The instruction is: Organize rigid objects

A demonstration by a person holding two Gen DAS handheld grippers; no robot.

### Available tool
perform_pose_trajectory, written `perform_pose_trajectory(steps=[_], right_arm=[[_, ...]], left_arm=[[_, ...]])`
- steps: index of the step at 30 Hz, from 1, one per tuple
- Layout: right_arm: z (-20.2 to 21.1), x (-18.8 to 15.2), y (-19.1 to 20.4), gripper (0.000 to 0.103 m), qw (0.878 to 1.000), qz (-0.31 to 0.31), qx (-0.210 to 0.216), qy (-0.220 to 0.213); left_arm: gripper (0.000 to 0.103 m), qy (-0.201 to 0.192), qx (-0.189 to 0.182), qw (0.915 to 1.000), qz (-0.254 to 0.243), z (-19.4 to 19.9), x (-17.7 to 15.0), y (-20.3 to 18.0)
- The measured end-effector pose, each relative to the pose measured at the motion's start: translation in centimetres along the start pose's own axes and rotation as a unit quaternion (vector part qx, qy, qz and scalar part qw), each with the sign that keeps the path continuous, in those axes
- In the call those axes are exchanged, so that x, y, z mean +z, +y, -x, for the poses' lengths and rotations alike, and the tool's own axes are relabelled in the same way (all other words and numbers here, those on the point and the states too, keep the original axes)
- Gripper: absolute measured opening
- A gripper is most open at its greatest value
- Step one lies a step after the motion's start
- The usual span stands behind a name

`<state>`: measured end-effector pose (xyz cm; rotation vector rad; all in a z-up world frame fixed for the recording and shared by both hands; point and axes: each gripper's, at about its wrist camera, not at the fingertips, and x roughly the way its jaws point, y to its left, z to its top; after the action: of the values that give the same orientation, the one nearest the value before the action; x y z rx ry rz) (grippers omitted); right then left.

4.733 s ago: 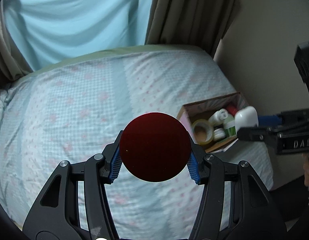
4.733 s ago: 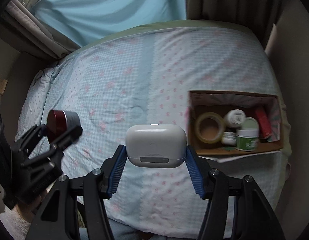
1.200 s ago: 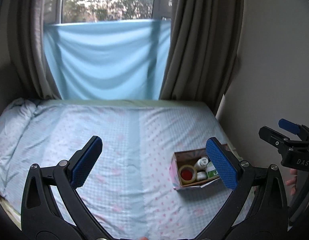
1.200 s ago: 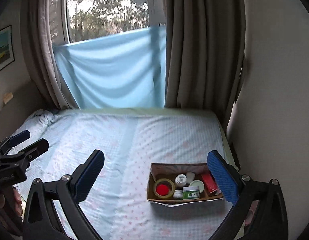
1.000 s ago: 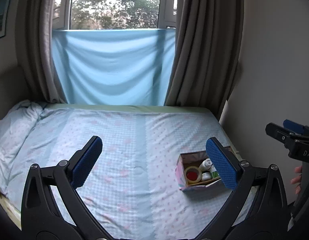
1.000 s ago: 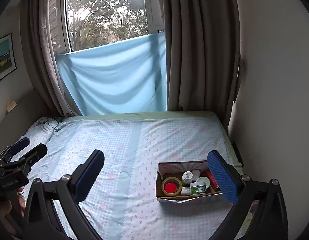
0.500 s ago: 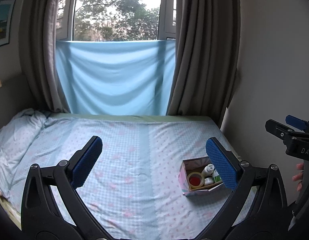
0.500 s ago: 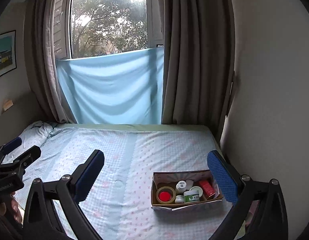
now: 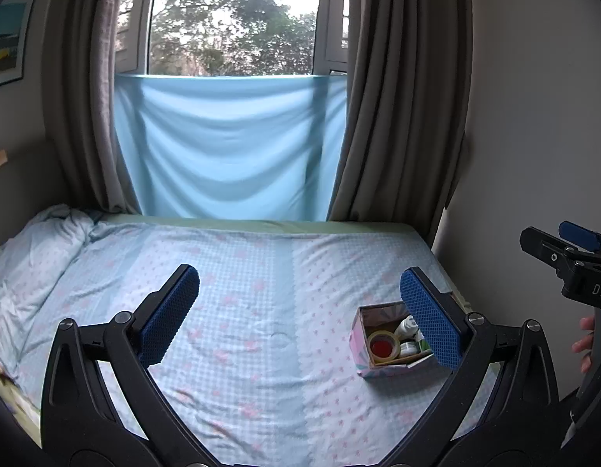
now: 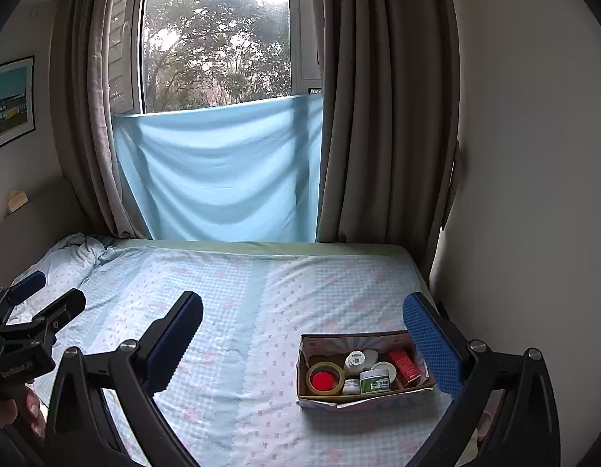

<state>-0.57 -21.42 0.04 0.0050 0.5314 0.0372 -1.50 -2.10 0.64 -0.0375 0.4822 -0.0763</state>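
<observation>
left tongs (image 9: 300, 311) wide open, right tongs (image 10: 302, 334) likewise, empty

Box contents partly hidden
In the left wrist view a blue finger pad (image 9: 431, 319) covers the box's (image 9: 364, 344) right side; jar (image 10: 374, 381) labels too small to read

Dim room, backlit by a glaring window (image 10: 217, 39); fisheye edges bend darkly.

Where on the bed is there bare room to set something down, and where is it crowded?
The bedsheet is bare from the crumpled bedding at the far left across to the cardboard box near the right edge, and from the window side to the near edge. The box itself is crowded: tape roll, jars, bottles. Both claws, left claw and right claw, hang open above.
</observation>
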Motion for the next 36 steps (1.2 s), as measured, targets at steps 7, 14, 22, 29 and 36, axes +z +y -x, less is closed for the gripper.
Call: perform_pose_trajectory(steps=[7,14,22,29,36], right_arm=[[0.03,-0.03,0.30,0.103,1.000,-0.002,0.002,0.000],[0.17,-0.02,0.45,0.103,1.000,-0.004,0.003,-0.001],[0.12,0.12,0.32,0.103,1.000,-0.006,0.003,-0.002],[0.09,0.14,0.34,0.103,1.000,-0.006,0.002,-0.001],[-0.04,0.17,0.29,0.103,1.000,-0.004,0.003,-0.001]], left_arm=[[0.103,0.000,0.000,1.0000,0.003,0.27,-0.25,0.20],[0.103,-0.003,0.003,1.0000,0.004,0.35,-0.30,0.20],[0.103,-0.005,0.003,1.0000,0.006,0.22,-0.19,0.24],[0.103,-0.006,0.003,1.0000,0.005,0.08,-0.04,-0.03],[0.103,-0.005,0.003,1.0000,0.004,-0.15,0.12,-0.21]])
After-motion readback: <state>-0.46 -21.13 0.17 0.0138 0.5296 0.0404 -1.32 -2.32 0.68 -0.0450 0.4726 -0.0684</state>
